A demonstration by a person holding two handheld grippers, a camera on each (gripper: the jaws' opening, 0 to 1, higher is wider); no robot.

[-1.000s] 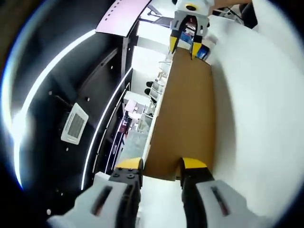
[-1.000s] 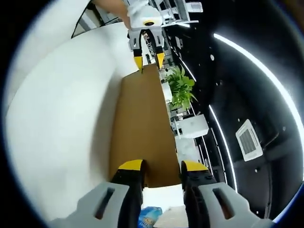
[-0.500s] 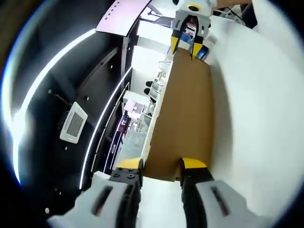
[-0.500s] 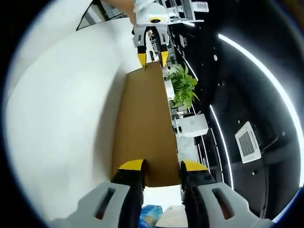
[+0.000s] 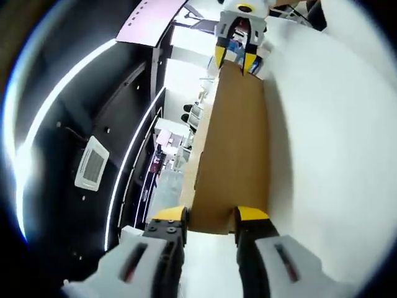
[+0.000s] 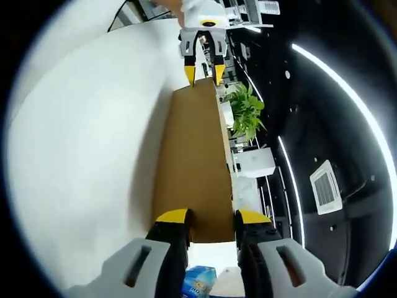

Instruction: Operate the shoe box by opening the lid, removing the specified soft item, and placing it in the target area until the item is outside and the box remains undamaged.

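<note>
A brown cardboard shoe-box lid [image 5: 232,149] is held up off the white table between the two grippers, one at each short end. In the left gripper view, my left gripper [image 5: 211,222] is shut on the lid's near edge. The right gripper [image 5: 237,57] clamps the far end. In the right gripper view, the lid [image 6: 192,161] runs from my right gripper [image 6: 209,222] up to the left gripper [image 6: 203,71]. A blue printed packet [image 6: 198,290] peeks out under the right gripper's jaws. The box body is hidden.
The white table top [image 5: 329,143] lies along one side of the lid [image 6: 80,143]. On the other side are a dark ceiling with light strips [image 6: 322,81], a vent [image 5: 87,171], a green plant [image 6: 247,118] and distant office desks [image 5: 170,143].
Both views have rolled a little. The opposite gripper now sits higher in each view, and the lid looks longer and more upright. Both grips on the lid are unchanged.
</note>
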